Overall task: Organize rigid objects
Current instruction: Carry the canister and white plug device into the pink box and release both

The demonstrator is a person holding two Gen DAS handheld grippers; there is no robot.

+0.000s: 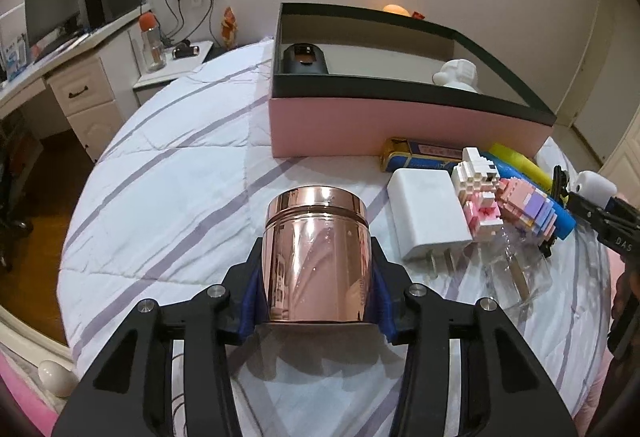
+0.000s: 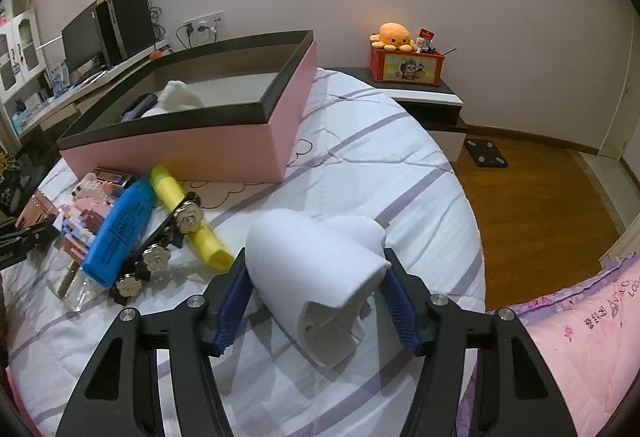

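Note:
A shiny rose-gold round tin [image 1: 316, 257] stands upright between the blue pads of my left gripper [image 1: 318, 251], which is shut on its sides just above the striped quilt. My right gripper [image 2: 316, 263] is shut on a white plaster figurine [image 2: 316, 269] that lies tilted with its hollow base toward the camera. In the left wrist view this gripper [image 1: 592, 199] shows at the far right edge with the white piece. A pink box with a black rim [image 1: 360, 119] [image 2: 180, 153] sits open on the bed, holding a dark device [image 1: 305, 58] and another white figurine [image 1: 458, 75].
In front of the box lies a pile: a white charger [image 1: 428, 213], two brick figures [image 1: 484, 193], a blue tube [image 2: 120, 233], a yellow tube [image 2: 188, 221], a flower hair clip [image 2: 168, 241], a clear bottle [image 1: 516, 277] and a gold-blue tin [image 1: 416, 153]. Beside the bed stand a desk [image 1: 80, 85] and a nightstand [image 2: 424, 97].

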